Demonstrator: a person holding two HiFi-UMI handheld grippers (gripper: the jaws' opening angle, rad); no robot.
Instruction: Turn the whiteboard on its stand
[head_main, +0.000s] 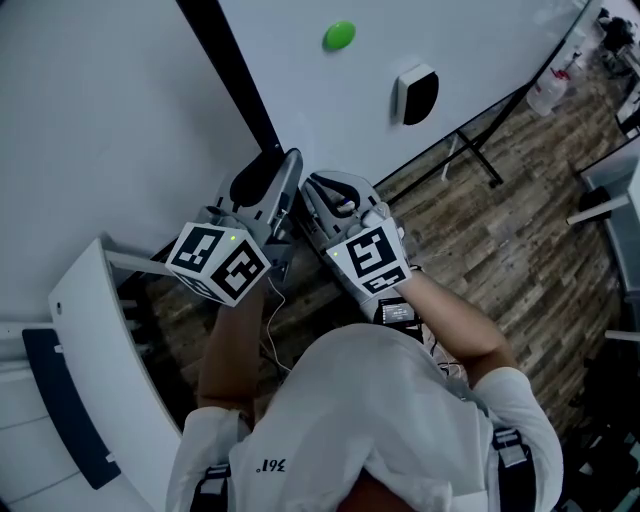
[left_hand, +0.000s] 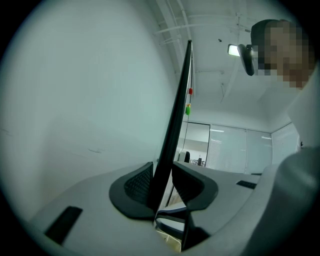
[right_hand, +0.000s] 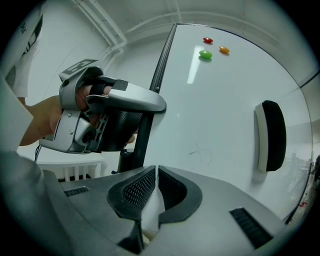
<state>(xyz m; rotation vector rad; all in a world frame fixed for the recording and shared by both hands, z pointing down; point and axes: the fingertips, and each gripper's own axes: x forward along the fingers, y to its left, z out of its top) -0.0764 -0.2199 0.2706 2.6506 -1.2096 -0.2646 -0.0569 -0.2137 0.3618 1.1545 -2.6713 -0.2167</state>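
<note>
The whiteboard (head_main: 480, 50) stands with its black frame edge (head_main: 235, 70) running toward me. My left gripper (head_main: 285, 165) is shut on that frame edge (left_hand: 179, 105), one pad on each side of it (left_hand: 162, 185). The right gripper view shows the left gripper (right_hand: 142, 117) clamped on the edge too. My right gripper (head_main: 312, 188) sits just beside it, jaws shut with nothing between them (right_hand: 156, 172), its tips against the white face (right_hand: 225, 125). A green magnet (head_main: 339, 36), red (right_hand: 207, 40) and orange (right_hand: 224, 49) magnets and a black eraser (head_main: 417, 95) cling to the board.
The stand's black legs (head_main: 480, 155) spread over the wooden floor (head_main: 500, 250) at the right. A spray bottle (head_main: 550, 90) stands beyond them. A curved white panel (head_main: 100, 350) is close at my left. Dark equipment crowds the right edge (head_main: 610, 200).
</note>
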